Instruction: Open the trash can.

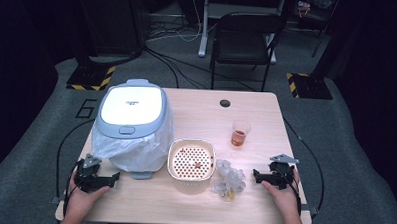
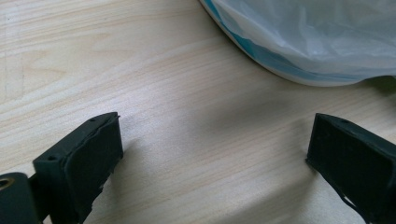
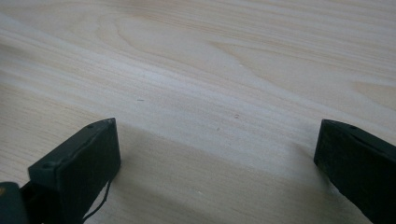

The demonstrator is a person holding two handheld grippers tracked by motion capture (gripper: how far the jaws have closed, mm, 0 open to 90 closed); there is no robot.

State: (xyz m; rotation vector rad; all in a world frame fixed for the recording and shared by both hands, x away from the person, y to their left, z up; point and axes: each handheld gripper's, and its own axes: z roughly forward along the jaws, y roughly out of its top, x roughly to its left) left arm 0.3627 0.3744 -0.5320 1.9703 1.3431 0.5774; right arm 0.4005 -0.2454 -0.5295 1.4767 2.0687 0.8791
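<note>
Wooden table (image 1: 193, 207) under bin (image 1: 131, 127), basket (image 1: 191, 164), cup (image 1: 240, 132)

Your left gripper (image 1: 115, 177) is a black, angular tool with a grey three-cornered plate on top, and a thin black cable loops away from it over the table edge. Your right gripper (image 1: 256, 175) is built the same way: black body, grey three-cornered plate, black cable trailing off behind. Up close, each jaw ends in a blocky matte-black pad with slightly rough edges and small round holes in its top face. Your forearms are bare, with no sleeves showing.
</note>
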